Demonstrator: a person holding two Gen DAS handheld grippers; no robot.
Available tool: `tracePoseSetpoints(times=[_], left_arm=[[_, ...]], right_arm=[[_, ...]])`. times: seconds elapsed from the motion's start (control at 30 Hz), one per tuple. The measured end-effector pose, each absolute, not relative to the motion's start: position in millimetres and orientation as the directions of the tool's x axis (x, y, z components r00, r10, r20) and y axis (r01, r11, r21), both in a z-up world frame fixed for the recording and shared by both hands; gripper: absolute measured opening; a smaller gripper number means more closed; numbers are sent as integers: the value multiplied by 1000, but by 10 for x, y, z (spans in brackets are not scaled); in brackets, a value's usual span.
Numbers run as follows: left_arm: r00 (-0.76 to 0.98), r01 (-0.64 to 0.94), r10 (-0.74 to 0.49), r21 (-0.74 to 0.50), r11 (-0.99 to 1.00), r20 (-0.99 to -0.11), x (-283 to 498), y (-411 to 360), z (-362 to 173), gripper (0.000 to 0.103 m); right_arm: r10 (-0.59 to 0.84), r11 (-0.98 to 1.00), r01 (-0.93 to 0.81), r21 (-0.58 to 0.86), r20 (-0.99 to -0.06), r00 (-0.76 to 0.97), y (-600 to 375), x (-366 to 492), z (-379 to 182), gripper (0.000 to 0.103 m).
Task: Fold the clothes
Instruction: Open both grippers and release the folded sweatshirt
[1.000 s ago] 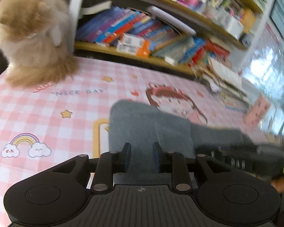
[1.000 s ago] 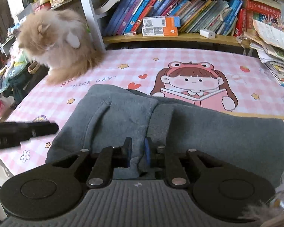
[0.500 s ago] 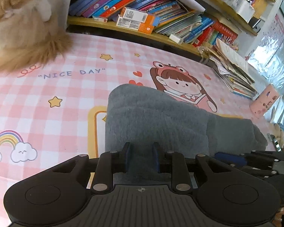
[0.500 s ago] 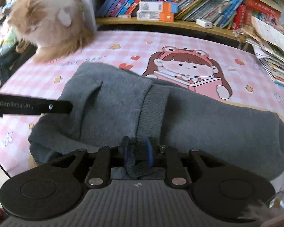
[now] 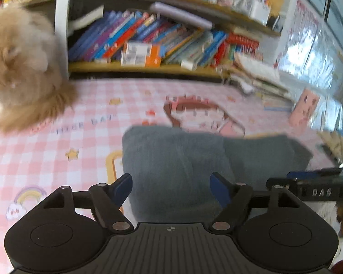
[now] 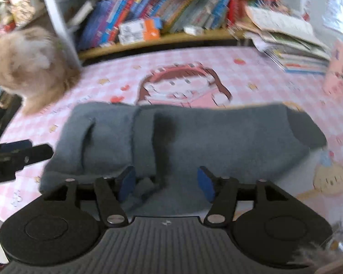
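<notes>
step: looks like a fold has just been laid down and both grippers are letting go, so we're between folds, at least that's my read.

garment: the grey garment (image 6: 194,137) lies as a long folded band across the near half of the worktop (image 6: 263,73), running left to right. There's a ribbed strip and a pocket-like seam toward its left end, and a loose bit of cloth bunched up at the near edge.

left gripper: left gripper (image 5: 171,189) has its jaws spread wide with nothing between them, sitting over the left end of the garment.

right gripper: right gripper (image 6: 164,182) is also spread wide and holding nothing. The bunched bit of cloth sits just beside its left finger.

bystander: fluffy cat (image 6: 34,68) at the far left corner of the worktop, well apart from the garment.

next: probably pick up one short end with both grippers and carry it over the other end. The cloth is thick, so grab all layers or it'll slump.
</notes>
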State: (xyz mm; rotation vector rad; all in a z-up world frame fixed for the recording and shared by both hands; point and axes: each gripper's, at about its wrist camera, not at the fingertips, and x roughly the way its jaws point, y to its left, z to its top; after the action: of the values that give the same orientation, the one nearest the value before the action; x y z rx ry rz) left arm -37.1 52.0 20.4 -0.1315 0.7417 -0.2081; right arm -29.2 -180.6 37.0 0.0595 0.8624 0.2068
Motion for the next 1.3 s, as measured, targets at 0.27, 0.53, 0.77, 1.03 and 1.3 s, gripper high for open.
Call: tracePoseSetpoints(times=[0.27,0.53,0.77,1.03,1.3], left_arm=[[709,184,-276,-208,961,-649,-397,391,180,86],[697,235,-256,-124,964,-670,-399,68,213,90],[691,167,-188,-99,981,-698,-345,-208,205,91],[689,128,-124,-48,991,-714,-321,-724,208,91],[667,181,-90,44,983,-740,-296,-1240,199,91]], right_arm=[[109,994,-64,89,-788,606,-1922,-464,242,82],[116,991,-23,129,-785,608,-2147,-419,203,85],[144,987,-29,158,-791,594,-2471,-219,130,86],[196,973,-15,231,-789,583,-3046,69,59,86],[262,931,58,360,-773,578,-3511,242,-52,84]])
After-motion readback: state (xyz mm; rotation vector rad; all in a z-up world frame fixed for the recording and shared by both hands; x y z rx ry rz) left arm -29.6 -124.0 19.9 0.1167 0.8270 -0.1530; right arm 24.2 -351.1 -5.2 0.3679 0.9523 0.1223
